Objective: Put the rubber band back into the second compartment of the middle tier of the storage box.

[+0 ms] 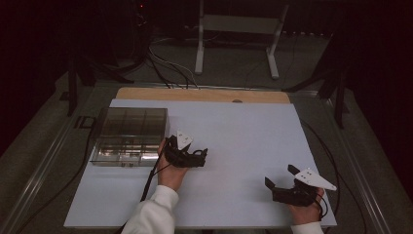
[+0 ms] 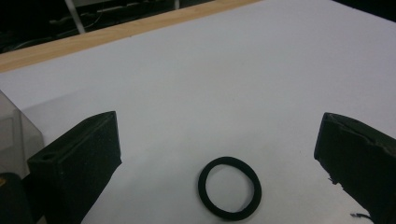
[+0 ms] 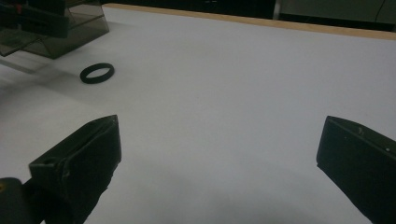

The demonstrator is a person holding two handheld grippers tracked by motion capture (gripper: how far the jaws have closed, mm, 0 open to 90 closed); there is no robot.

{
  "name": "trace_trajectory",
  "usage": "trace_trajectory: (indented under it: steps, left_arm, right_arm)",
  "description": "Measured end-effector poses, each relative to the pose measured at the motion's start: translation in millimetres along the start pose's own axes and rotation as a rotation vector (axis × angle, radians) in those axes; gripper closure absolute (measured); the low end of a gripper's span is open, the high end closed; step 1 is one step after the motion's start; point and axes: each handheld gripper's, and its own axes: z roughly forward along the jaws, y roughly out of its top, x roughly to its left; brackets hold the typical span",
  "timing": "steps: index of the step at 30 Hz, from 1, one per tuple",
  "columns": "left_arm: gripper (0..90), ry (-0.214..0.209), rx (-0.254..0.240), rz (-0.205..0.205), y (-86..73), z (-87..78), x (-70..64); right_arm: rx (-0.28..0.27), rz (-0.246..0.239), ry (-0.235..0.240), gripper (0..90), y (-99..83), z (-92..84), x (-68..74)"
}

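A small black rubber ring [image 2: 229, 188] lies flat on the white table sheet [image 1: 243, 136]. My left gripper [image 2: 218, 135] is open and low over the sheet, with the ring between its two jaws and touching neither. In the high view a hand in a white sleeve holds this gripper [image 1: 201, 157] just right of a clear box [image 1: 131, 136]. My right gripper [image 1: 280, 176] stands open and holds nothing near the front right of the sheet. From the right gripper view [image 3: 219, 135] the ring [image 3: 97, 73] lies far off at the upper left.
The clear smoky plastic box [image 3: 70, 23] has several compartments and sits on the sheet's left part. A wooden strip [image 1: 204, 94] borders the far edge of the sheet. Cables [image 1: 165, 68] and a white stand [image 1: 238, 29] are on the floor beyond.
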Motion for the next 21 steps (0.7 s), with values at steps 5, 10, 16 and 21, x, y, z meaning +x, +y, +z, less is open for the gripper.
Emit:
trace_trajectory:
  steps: [5, 10, 16, 21]
  left_arm:
    - [1.2, 0.001, 0.02, -0.004, -2.9, 7.8, -1.3]
    - [1.2, 0.003, 0.041, -0.01, -6.5, 15.3, -0.6]
    - [5.0, 0.011, 0.087, -0.046, -8.6, 20.8, 1.7]
    - [7.9, 0.017, 0.128, -0.082, -9.8, 23.4, 6.3]
  right_arm:
    - [0.003, -0.001, 0.001, 0.0, 0.0, 0.4, 0.4]
    - [0.004, -0.001, 0.002, 0.0, -0.1, 0.7, 0.2]
    - [0.004, -0.001, 0.003, 0.0, -0.1, 0.6, 0.2]
    - [0.004, 0.0, 0.003, 0.0, -0.1, 0.6, -0.3]
